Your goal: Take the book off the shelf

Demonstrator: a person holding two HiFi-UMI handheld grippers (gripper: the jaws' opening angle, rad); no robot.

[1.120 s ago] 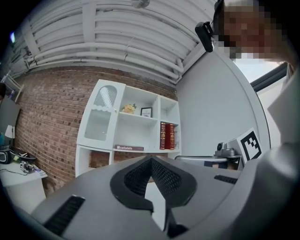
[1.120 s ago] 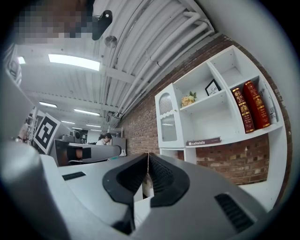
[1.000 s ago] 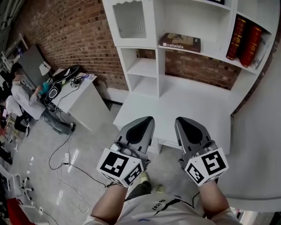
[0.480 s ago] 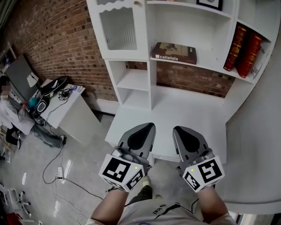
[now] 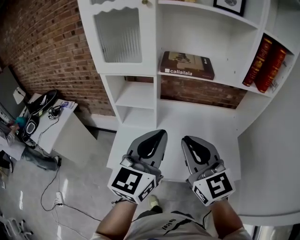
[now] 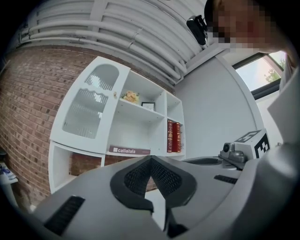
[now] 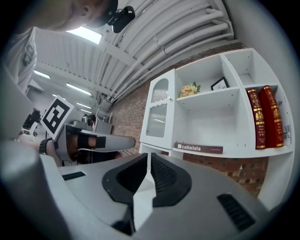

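A brown book (image 5: 187,65) with a white-lettered spine lies flat on the middle shelf of the white shelf unit (image 5: 157,89); it also shows as the book (image 6: 130,150) and the book (image 7: 198,148) in the gripper views. My left gripper (image 5: 158,133) and right gripper (image 5: 189,139) hover side by side over the unit's white desk top (image 5: 201,117), well short of the book. Both are shut with nothing between their jaws. The left gripper (image 6: 150,159) and the right gripper (image 7: 149,157) point toward the shelves.
Two red books (image 5: 265,61) stand upright in the right compartment. A ribbed glass cabinet door (image 5: 119,33) is at upper left, with a framed picture (image 5: 230,4) above the book. A low white table (image 5: 51,122) with cables stands by the brick wall (image 5: 42,51).
The shelf unit has grown larger and slid lower in the head view as I came closer. Both grippers stay shut and side by side, shifted slightly forward.
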